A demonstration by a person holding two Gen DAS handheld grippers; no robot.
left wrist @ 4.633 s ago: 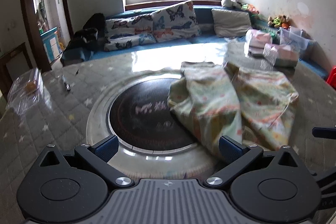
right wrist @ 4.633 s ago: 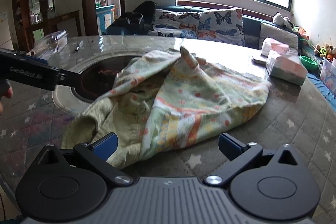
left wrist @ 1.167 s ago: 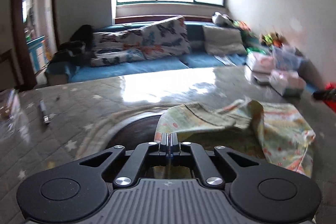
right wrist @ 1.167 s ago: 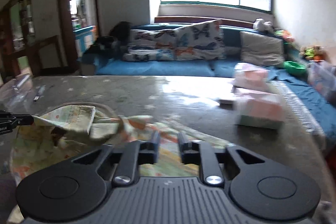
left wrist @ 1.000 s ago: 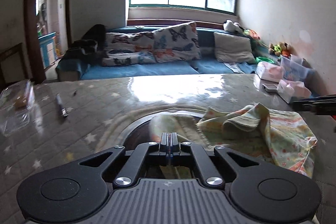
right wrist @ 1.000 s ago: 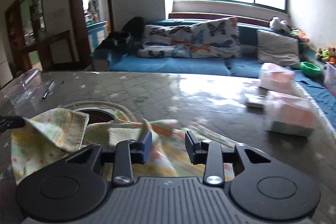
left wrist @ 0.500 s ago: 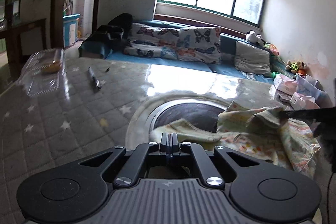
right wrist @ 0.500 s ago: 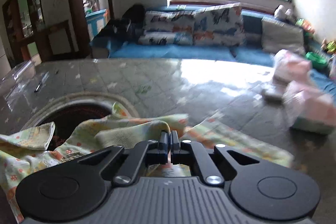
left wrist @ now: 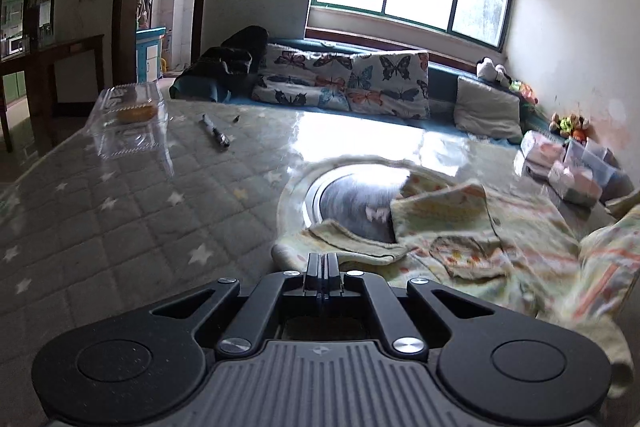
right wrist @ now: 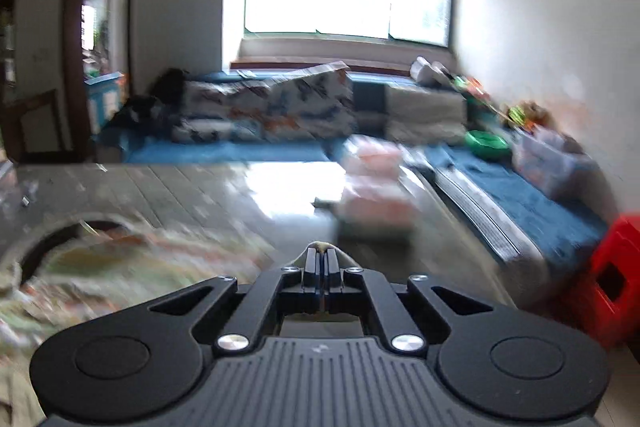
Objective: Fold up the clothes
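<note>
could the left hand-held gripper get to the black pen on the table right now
Probably not as things stand. The left hand-held gripper is shut on an edge of the garment, so it would have to let go first. The path itself looks free: only bare quilted table lies between it and the pen.

A soft, matt printed cloth garment (left wrist: 472,239) was seen, w/ a thicker ribbed hem. The table (left wrist: 132,211) was covered by a quilted sheet w/ a glossy, reflective finish; its inset disc (left wrist: 356,203) looked smooth and shiny. The container (left wrist: 128,123) was clear, glossy plastic. The left gripper (left wrist: 321,261) was matt black plastic w/ bright metal screws; its body was ribbed grey.
</note>
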